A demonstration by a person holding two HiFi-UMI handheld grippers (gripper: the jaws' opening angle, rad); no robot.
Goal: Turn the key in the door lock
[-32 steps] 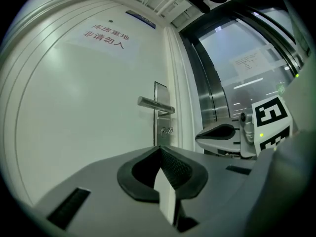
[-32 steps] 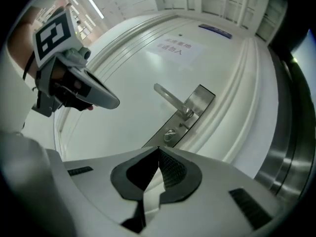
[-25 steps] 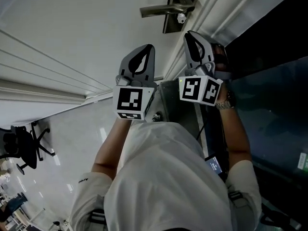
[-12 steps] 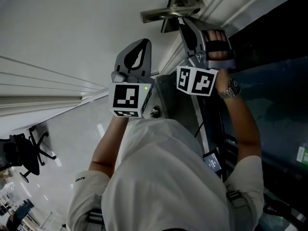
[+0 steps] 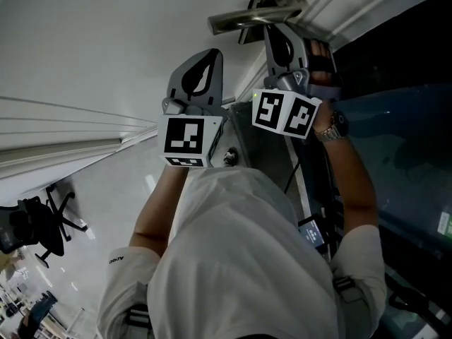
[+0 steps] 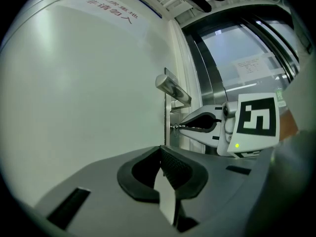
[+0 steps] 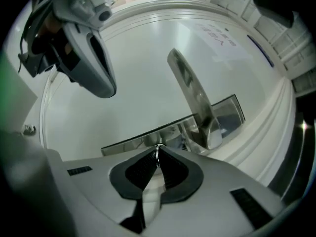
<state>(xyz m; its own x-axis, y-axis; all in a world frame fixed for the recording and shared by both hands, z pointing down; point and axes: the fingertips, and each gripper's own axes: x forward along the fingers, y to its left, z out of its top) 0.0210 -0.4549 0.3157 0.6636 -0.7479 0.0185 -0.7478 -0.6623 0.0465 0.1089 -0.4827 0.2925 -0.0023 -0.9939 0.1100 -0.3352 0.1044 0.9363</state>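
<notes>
A white door (image 5: 106, 41) carries a metal lever handle (image 5: 251, 20) on a steel lock plate (image 7: 128, 141). A small key (image 7: 157, 152) sticks out of the lock below the handle (image 7: 190, 93). My right gripper (image 7: 158, 158) points straight at the lock. Its jaws are closing, and the key sits pinched between the tips. From the left gripper view, the right gripper (image 6: 178, 127) meets the key (image 6: 173, 127) under the handle (image 6: 173, 89). My left gripper (image 5: 214, 55) hangs beside it, away from the door hardware, shut and holding nothing.
A dark glass panel with a metal frame (image 5: 395, 133) runs along the right of the door. An office chair (image 5: 35, 221) stands on the shiny floor at the lower left. A notice (image 6: 111, 14) is printed high on the door.
My right gripper has moved up to the lock just under the handle. My left gripper has shifted a little alongside it.
</notes>
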